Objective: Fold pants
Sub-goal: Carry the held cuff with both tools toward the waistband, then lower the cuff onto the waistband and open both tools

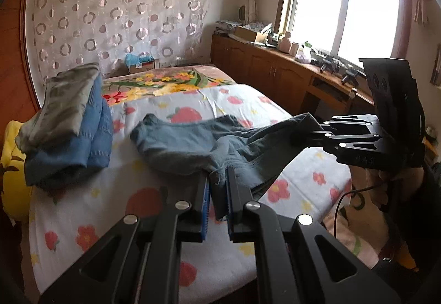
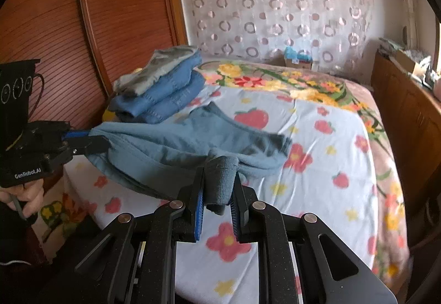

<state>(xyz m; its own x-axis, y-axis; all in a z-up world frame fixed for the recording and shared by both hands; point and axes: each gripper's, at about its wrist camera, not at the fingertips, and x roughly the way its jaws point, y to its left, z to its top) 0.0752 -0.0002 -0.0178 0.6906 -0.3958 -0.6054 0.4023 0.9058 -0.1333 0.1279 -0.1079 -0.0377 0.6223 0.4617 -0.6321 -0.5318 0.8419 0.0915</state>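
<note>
We see the grey-blue pants (image 1: 193, 147) stretched between the two grippers above the near part of the bed (image 1: 275, 111), with the far end of the garment lying on the flower-printed sheet and the near edge lifted off it. The left gripper (image 1: 218, 180) is clamped on a bunched piece of the waistband, the cloth pinched tight between its blue-lined pads. The right gripper (image 2: 219, 188) is clamped on a thicker, rolled fold of the same fabric, its pads set a little apart around the wad, with a short end of cloth hanging below them. In the left wrist view the right gripper comes in from the right edge, gripping the far corner of the garment; in the right wrist view the left one reaches in from the left edge, a hand (image 2: 24, 199) wrapped around its handle. A stack of folded clothes (image 2: 165, 86), a grey piece on top of blue ones, sits on the bed beside the wooden wardrobe (image 2: 110, 0), near the pants but not touching them as far as we can tell.
</note>
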